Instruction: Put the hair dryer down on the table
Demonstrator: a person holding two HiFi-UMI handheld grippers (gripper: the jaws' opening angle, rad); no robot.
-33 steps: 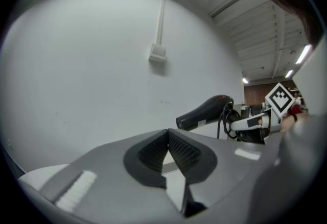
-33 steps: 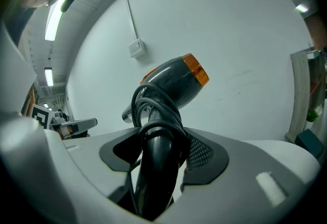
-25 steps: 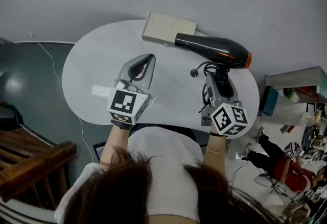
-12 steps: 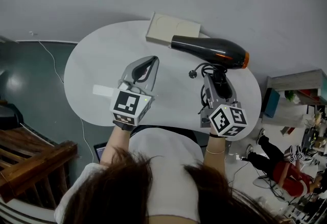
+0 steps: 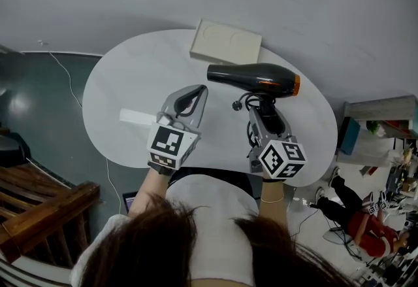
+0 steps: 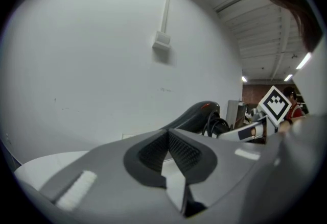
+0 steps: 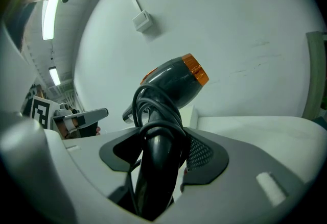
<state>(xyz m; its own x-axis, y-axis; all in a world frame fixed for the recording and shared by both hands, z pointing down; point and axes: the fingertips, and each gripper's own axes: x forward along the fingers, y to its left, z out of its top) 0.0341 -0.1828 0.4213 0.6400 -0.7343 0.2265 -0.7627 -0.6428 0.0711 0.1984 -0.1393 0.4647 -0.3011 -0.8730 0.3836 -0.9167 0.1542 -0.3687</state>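
My right gripper (image 5: 262, 108) is shut on the handle of a black hair dryer (image 5: 251, 76) with an orange ring. Its barrel lies crosswise over the white oval table (image 5: 124, 76), nozzle to the left. The black cord is wound round the handle (image 7: 156, 167), between the jaws of my right gripper (image 7: 162, 142). Whether the dryer touches the tabletop I cannot tell. My left gripper (image 5: 191, 96) hovers over the table to the dryer's left, shut and empty. From the left gripper (image 6: 167, 135) I see the dryer (image 6: 198, 116) to the right.
A flat beige box (image 5: 226, 42) lies at the table's far edge, just behind the dryer. A white strip (image 5: 136, 117) lies on the table, left of my left gripper. A shelf (image 5: 379, 109) stands to the right and wooden slats (image 5: 39, 194) at lower left.
The right gripper has carried the hair dryer left and toward me, off the beige box to a spot in front of it. The left gripper has shifted slightly right.
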